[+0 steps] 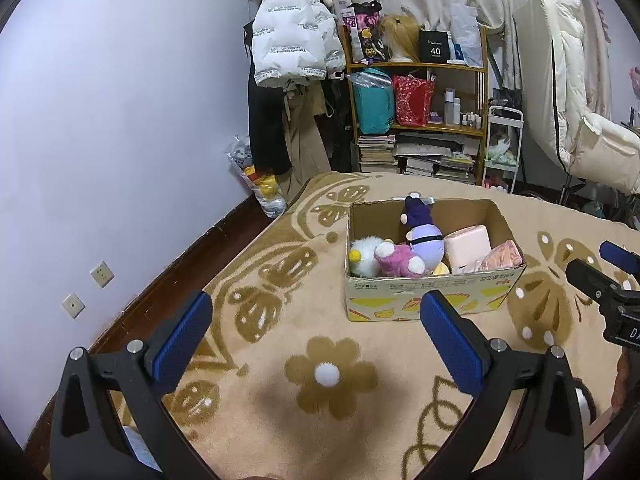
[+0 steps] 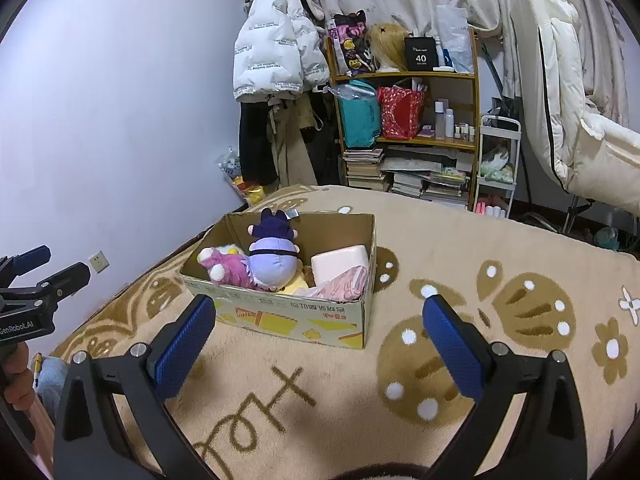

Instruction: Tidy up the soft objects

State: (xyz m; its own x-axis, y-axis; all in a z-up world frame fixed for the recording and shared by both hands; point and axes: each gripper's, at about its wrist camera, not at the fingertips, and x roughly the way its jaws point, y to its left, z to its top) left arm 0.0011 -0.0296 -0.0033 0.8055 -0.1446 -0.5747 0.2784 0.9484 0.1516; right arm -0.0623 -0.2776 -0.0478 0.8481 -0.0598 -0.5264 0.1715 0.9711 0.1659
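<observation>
Left tongs (image 1: 316, 336) and right tongs (image 2: 318, 338) are both spread wide, nothing gripped. Cardboard box (image 1: 434, 298) is seen on the blanket-covered bed (image 1: 280, 360), at 1 o'clock from the left tongs, 11 o'clock from the right. Inside are packed the purple plush (image 1: 424, 236), pink plush (image 1: 396, 260), white plush (image 1: 364, 256), pink block (image 1: 468, 246) and a pink cloth (image 1: 502, 256). No loose soft item is visible. Risk is judged: the purple plush, piled high, could be toppled out if the light box is nudged.

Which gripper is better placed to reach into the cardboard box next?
Probably the left gripper: the cardboard box lies almost straight ahead of its open jaws. From the right gripper, also open, it sits off to the left.
</observation>
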